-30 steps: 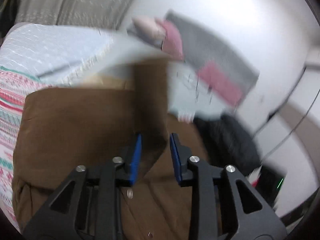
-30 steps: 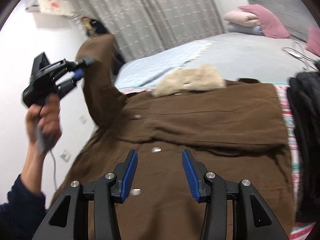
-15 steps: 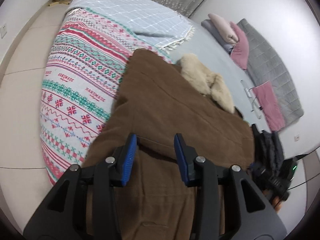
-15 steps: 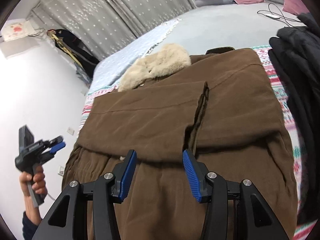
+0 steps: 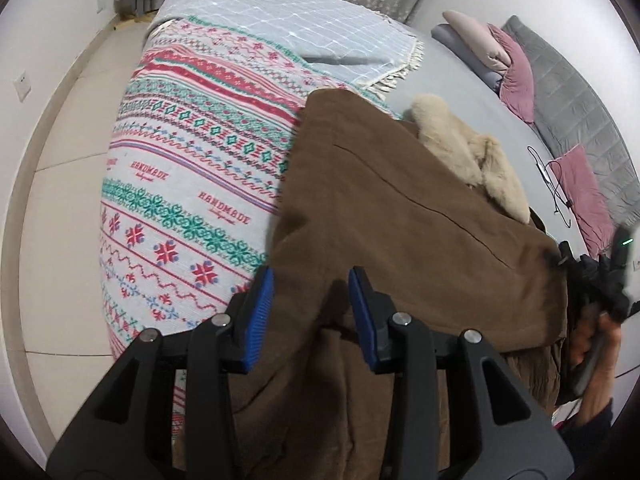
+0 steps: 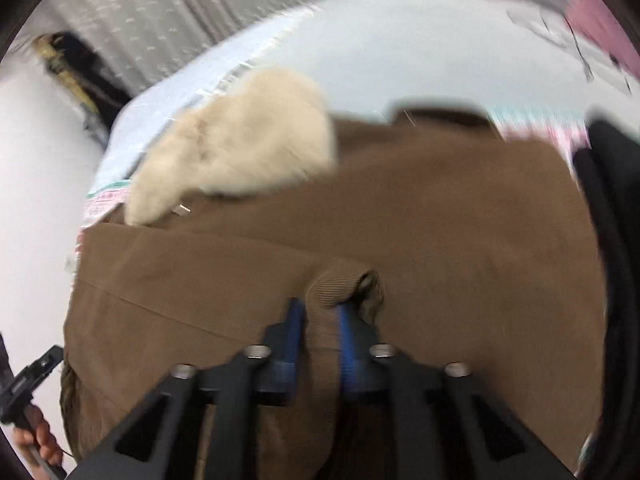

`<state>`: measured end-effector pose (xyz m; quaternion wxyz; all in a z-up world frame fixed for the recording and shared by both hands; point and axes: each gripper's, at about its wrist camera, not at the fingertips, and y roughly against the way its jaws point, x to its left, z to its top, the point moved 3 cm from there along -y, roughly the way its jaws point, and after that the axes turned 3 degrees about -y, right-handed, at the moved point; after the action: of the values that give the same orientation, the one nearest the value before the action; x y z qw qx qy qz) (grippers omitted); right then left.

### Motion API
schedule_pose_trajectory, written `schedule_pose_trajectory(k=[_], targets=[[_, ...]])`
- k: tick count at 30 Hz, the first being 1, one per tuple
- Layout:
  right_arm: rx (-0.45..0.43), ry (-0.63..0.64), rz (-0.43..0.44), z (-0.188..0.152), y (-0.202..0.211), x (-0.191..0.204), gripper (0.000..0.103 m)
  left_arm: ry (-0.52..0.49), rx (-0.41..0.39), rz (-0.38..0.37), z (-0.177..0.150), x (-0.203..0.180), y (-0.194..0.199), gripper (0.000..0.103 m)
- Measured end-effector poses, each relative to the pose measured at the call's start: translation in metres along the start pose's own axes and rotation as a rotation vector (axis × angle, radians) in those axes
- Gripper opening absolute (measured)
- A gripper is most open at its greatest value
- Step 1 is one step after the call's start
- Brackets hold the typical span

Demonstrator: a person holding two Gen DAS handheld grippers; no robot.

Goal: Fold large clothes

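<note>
A large brown coat (image 5: 420,220) with a cream fur collar (image 5: 468,156) lies on the bed, both sleeves folded across its front. My left gripper (image 5: 310,304) is open and empty, just above the coat's left side near the bed edge. My right gripper (image 6: 320,320) is shut on the ribbed brown sleeve cuff (image 6: 334,284) at the middle of the coat (image 6: 460,220). The fur collar (image 6: 236,148) lies beyond it; this view is blurred. The right gripper also shows at the right edge of the left wrist view (image 5: 600,280).
The bed carries a patterned red, green and white blanket (image 5: 192,184) and a pale blue throw (image 5: 280,28). Pink and grey pillows (image 5: 516,68) lie at the head. A black garment (image 6: 612,240) lies right of the coat. Tiled floor (image 5: 60,184) is on the left.
My left gripper let go of the left sleeve, now laid across the coat, and drew back. My right gripper moved forward and closed on the sleeve cuff.
</note>
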<state>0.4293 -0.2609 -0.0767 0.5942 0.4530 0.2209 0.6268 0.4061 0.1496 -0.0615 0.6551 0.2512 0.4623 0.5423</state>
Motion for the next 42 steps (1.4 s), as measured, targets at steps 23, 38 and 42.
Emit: schedule_pose_trajectory(k=[23,38,42], targets=[[-0.117,0.161,-0.089,0.004,-0.003,0.009,0.009,0.026,-0.057,0.085,0.004,0.009,-0.011,0.012],[-0.061,0.05,-0.239,-0.01,-0.019,-0.033,0.025,-0.088,-0.082,0.18,0.008,-0.007,0.01,0.019],[-0.117,0.07,-0.082,-0.02,0.021,-0.014,0.028,-0.164,-0.152,0.122,0.011,-0.029,0.027,0.019]])
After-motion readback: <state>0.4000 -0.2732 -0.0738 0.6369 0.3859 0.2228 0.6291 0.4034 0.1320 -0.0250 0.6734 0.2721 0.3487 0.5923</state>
